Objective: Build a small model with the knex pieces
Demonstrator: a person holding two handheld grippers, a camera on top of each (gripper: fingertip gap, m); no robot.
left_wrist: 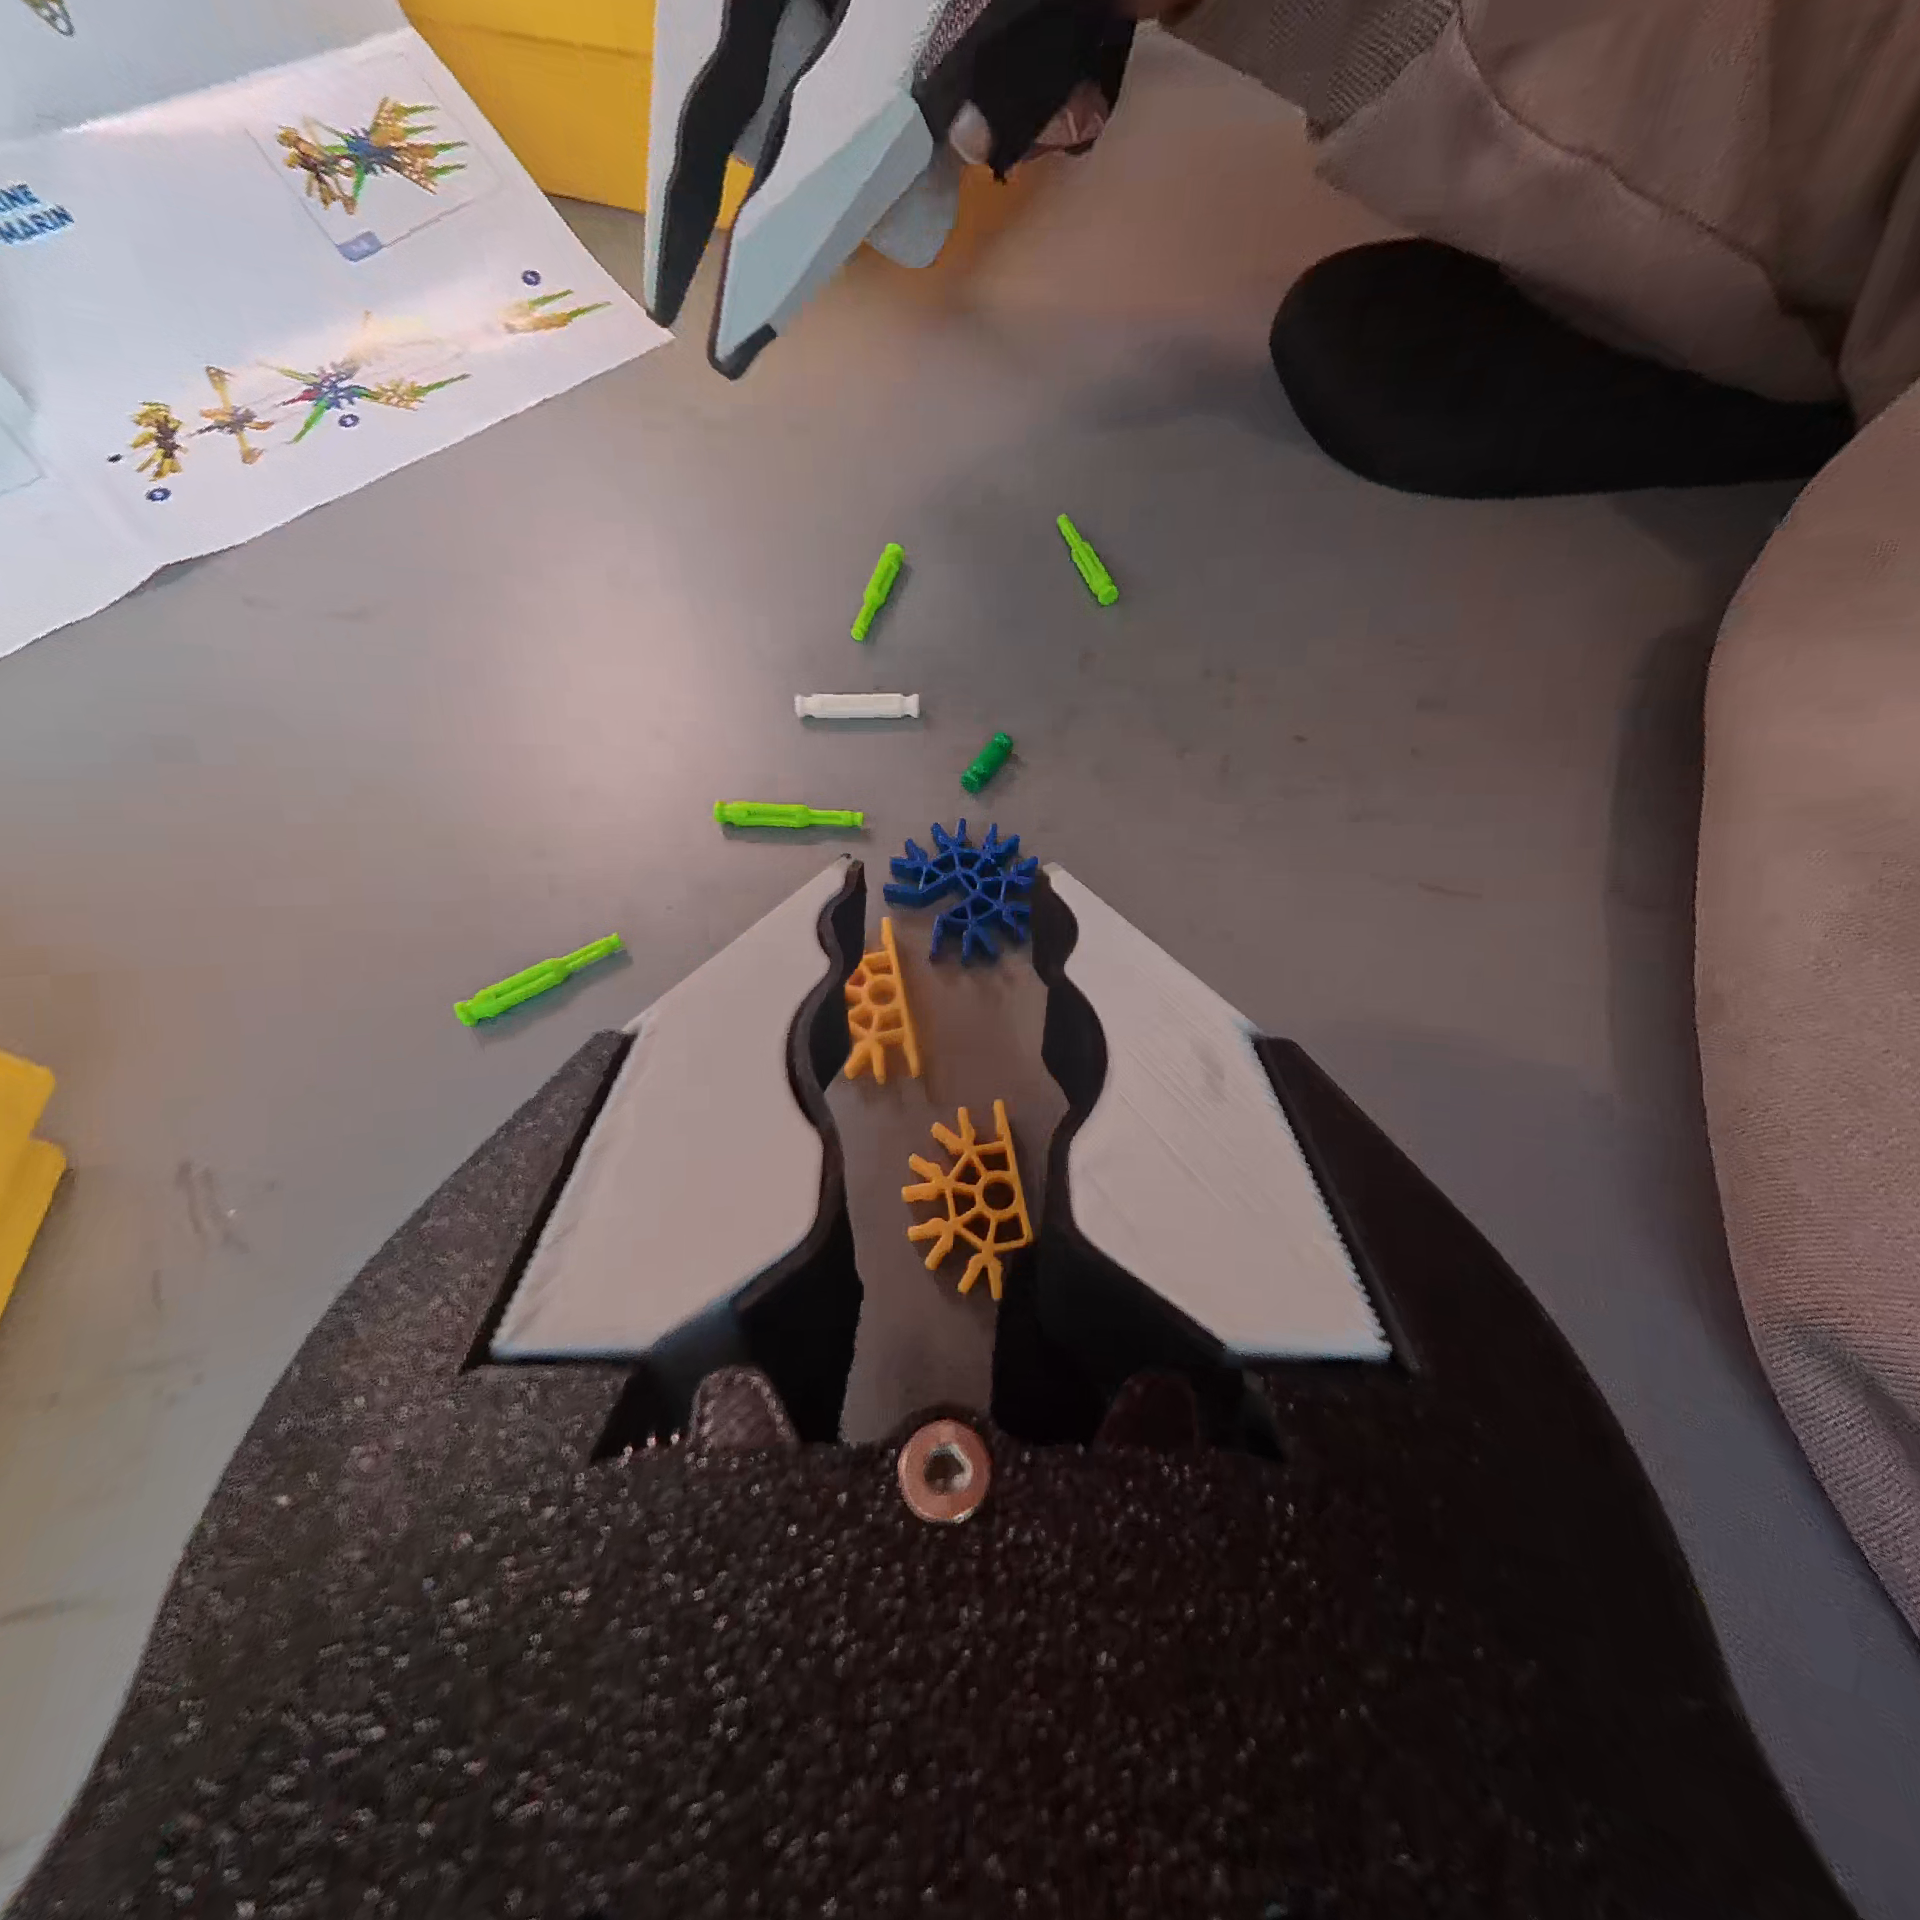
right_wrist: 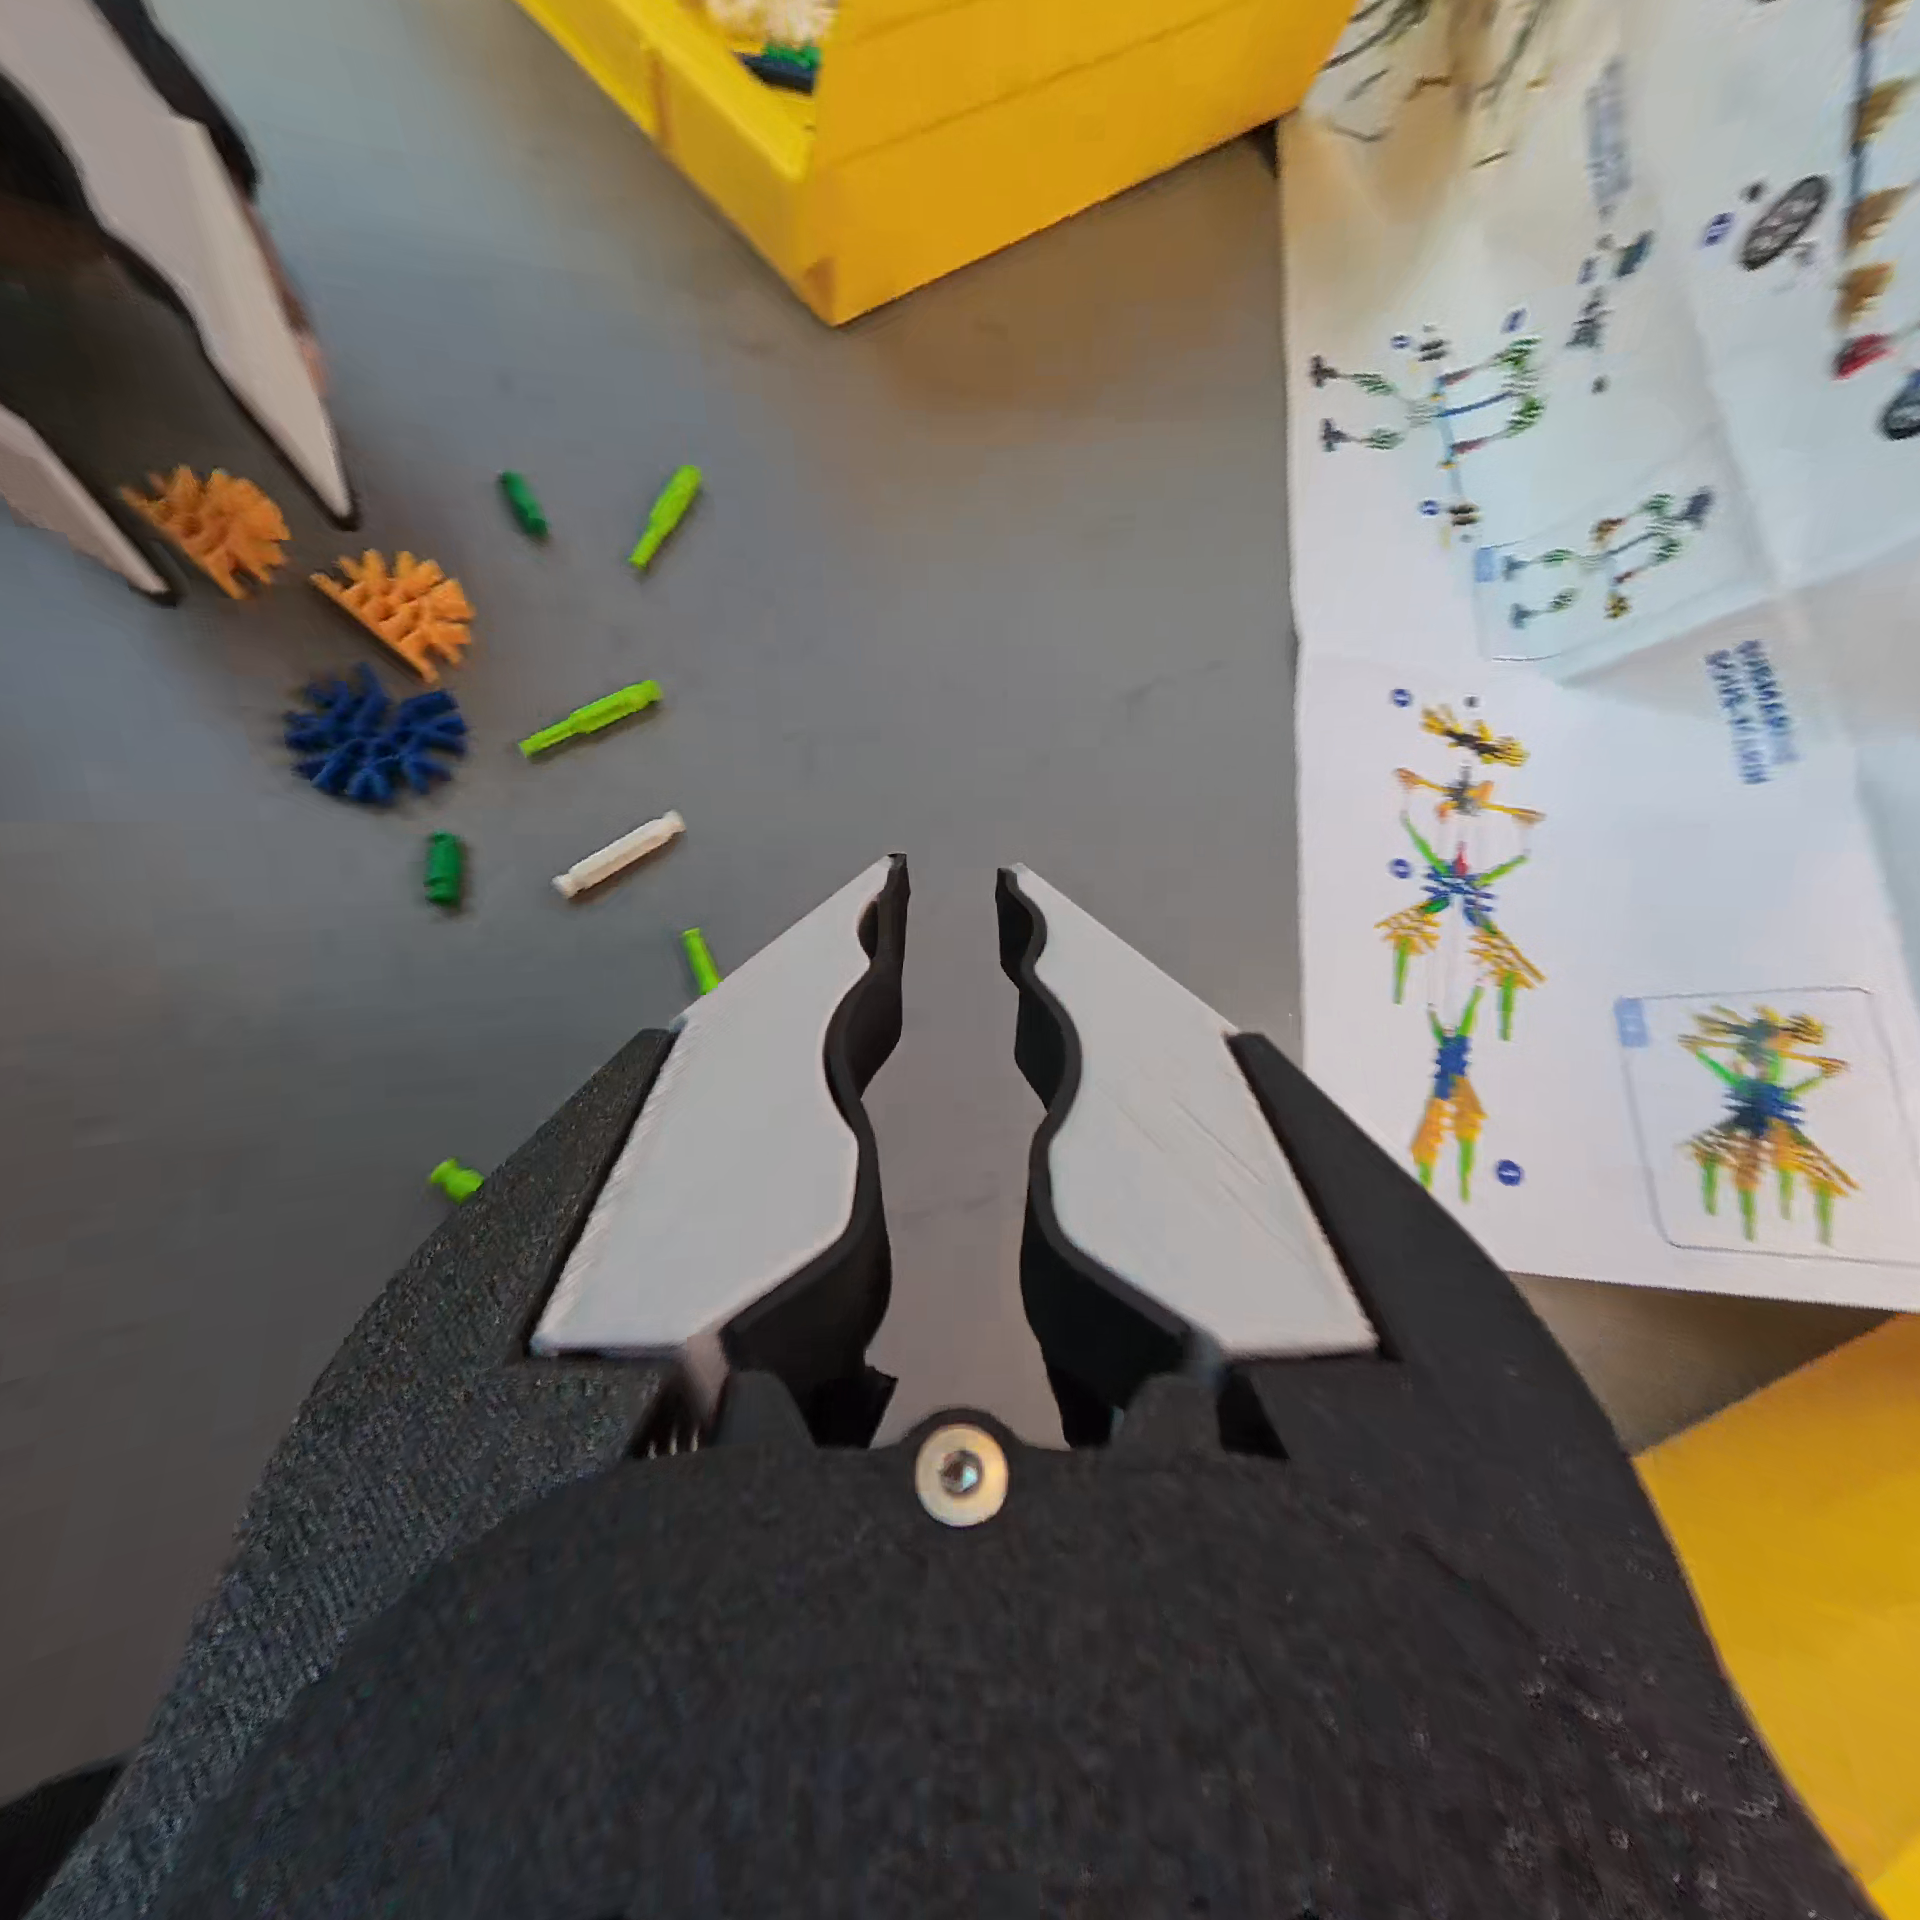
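Partly hidden: one orange fan-shaped connector (left_wrist: 881, 1003) tucked behind the inner edge of the left gripper (left_wrist: 948, 871)'s left finger; two lime rods cut off by the right gripper (right_wrist: 951, 865)'s own body, only an end (right_wrist: 700, 958) and a knob (right_wrist: 454, 1179) showing. Blurred: the far part of the folded instruction sheet (right_wrist: 1621, 852) and the contents of the yellow box (right_wrist: 997, 156); at top right of the left wrist view, a beige sleeve and a dark shape, cut off by the frame.

Left gripper: released, jaws parted and holding nothing, low over the grey table (left_wrist: 416, 779). Second orange connector (left_wrist: 971, 1200) flat on the table in the gap between the fingers, no contact visible. Blue snowflake connector (left_wrist: 964, 891) just ahead of the tips, close to the right tip; contact not discernible. Beyond it a dark green short rod (left_wrist: 987, 763), a white rod (left_wrist: 856, 707) and lime rods (left_wrist: 788, 815), scattered apart.

Right gripper: released, narrow gap, nothing between the fingers, bare table beneath. Nearest piece: the cut-off lime rod end beside its left finger; white rod a little farther off to the left.
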